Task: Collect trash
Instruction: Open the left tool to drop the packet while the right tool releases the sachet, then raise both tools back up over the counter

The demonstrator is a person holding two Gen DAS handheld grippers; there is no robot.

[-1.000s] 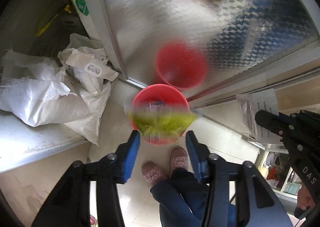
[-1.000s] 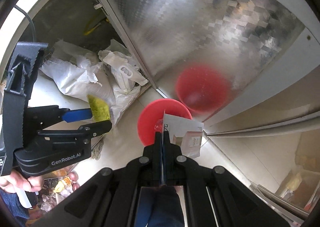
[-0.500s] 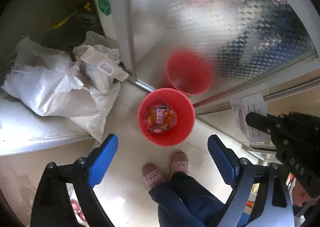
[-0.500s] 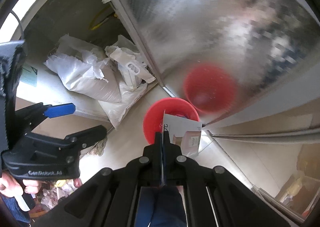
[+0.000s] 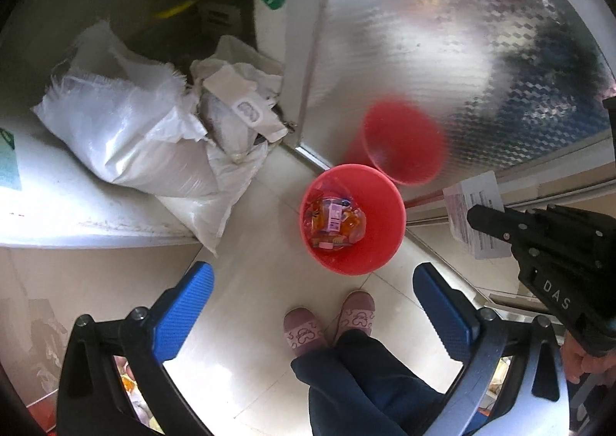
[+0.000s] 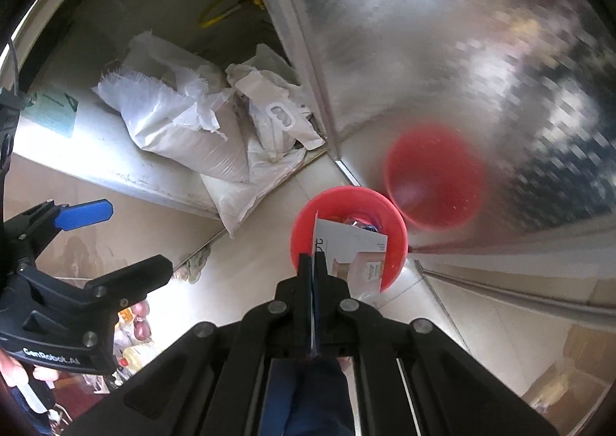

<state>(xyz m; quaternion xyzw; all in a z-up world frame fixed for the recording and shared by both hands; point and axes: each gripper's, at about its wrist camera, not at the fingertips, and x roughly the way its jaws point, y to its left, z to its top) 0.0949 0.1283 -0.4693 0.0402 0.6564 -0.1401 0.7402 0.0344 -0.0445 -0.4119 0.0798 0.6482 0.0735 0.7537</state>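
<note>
While your left claw (image 5: 313,314) is hanging spread and empty above the red bin (image 5: 353,218), your right claw (image 6: 312,264) is pinching a paper card (image 6: 352,251) over its rim; releasing off-centre, you are risking the flat sheet catching the rim and sliding onto the floor (image 5: 250,282).

One red bucket (image 5: 352,218), two white sacks (image 5: 131,136), one leaflet (image 6: 352,249), two slippers (image 5: 304,330).

you're standing in a home's entry or utility corner, in slippers (image 5: 327,322) on pale floor tiles (image 5: 246,305). a patterned metal door (image 5: 442,32) rises ahead, and woven white sacks (image 5: 127,136) slump at far left beside a red bin (image 5: 352,220).
</note>
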